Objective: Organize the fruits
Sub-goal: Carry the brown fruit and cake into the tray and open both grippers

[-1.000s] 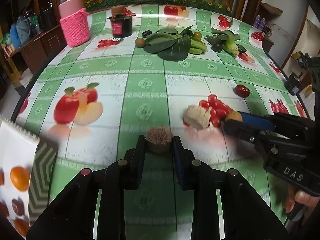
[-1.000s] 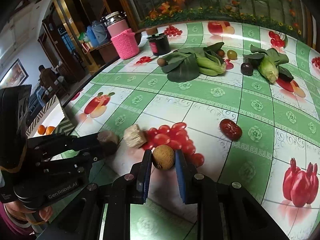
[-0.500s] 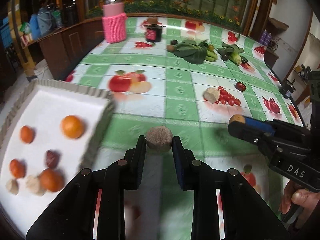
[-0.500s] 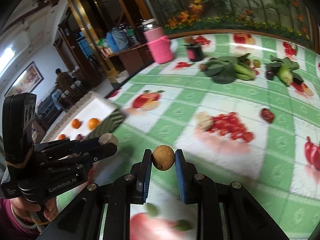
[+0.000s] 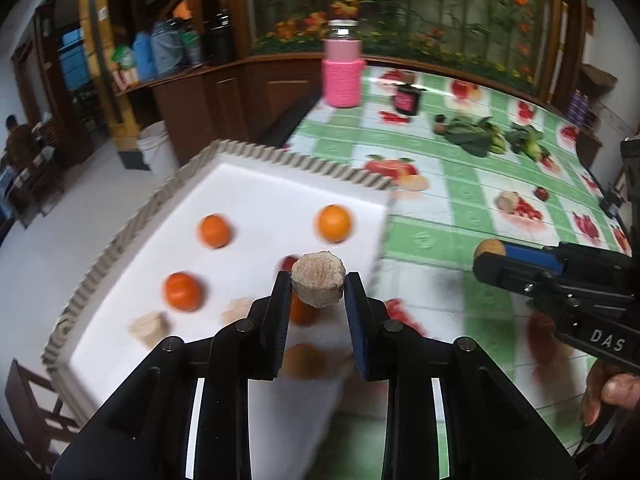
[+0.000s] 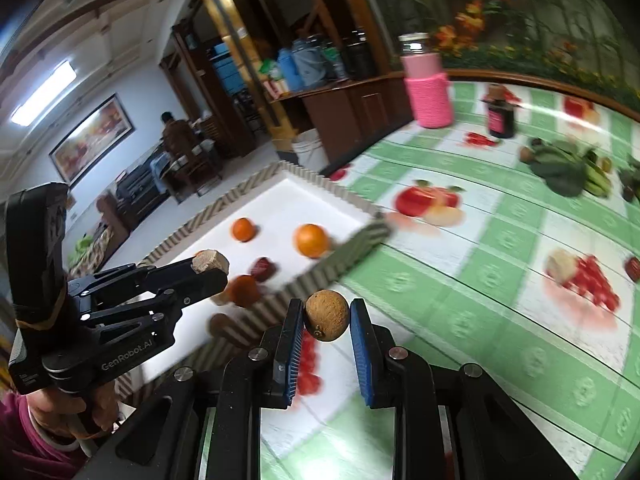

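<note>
My left gripper [image 5: 318, 294] is shut on a rough beige fruit [image 5: 318, 283] and holds it above the white tray [image 5: 256, 188] at the table's left edge. It also shows in the right wrist view [image 6: 210, 266]. The tray holds three oranges [image 5: 334, 223], a dark red fruit [image 6: 263, 267] and beige pieces [image 5: 146, 326]. My right gripper [image 6: 326, 316] is shut on a round brown fruit [image 6: 326, 314], above the tablecloth just right of the tray's corrugated wall [image 6: 340, 260]. Another beige fruit [image 6: 560, 266] and a red fruit [image 5: 541, 193] lie on the table.
A pink knitted jar [image 5: 344, 72] and a dark jar [image 5: 407, 98] stand at the back. Leafy greens [image 5: 472, 140] and more vegetables [image 5: 528, 142] lie at the far right. Wooden cabinets [image 5: 200, 108] and a white bucket [image 5: 154, 148] stand beyond the table's left edge.
Both grippers have swung left with their fruits, from the table's middle toward the tray. My left gripper now hangs over the tray; my right has come up to its near wall.
</note>
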A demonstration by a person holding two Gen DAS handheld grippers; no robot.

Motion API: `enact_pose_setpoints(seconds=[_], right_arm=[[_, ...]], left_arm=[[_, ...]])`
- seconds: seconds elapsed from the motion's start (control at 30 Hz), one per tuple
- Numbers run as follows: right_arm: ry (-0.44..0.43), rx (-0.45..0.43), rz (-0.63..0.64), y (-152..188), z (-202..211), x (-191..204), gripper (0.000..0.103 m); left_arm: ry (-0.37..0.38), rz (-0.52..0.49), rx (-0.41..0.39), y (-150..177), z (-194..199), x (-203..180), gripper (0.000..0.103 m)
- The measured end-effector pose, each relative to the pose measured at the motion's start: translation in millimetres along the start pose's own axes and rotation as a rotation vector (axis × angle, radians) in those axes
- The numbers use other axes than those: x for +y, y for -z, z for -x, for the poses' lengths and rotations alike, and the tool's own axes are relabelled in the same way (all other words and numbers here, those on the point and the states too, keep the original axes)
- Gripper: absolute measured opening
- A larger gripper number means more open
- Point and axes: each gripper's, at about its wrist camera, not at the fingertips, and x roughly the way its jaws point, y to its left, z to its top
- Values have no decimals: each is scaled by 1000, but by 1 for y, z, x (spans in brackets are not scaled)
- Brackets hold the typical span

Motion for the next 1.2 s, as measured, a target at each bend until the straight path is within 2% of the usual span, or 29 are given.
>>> enact_pose_setpoints(seconds=[0.23, 0.47, 0.97, 1.2], right_arm=[[-33, 42, 75, -11, -28, 38, 22], [-39, 82, 128, -16, -51, 62, 22], [-40, 130, 170, -27, -85, 80, 22], [-28, 169, 219, -41, -117, 89, 22]], left_arm=[[-58, 69, 15, 18, 1, 45, 26], [-65, 113, 30, 34, 0, 69, 26], [-34, 142, 69, 49, -8, 80, 26], [-28, 143, 81, 51, -13, 80, 26]])
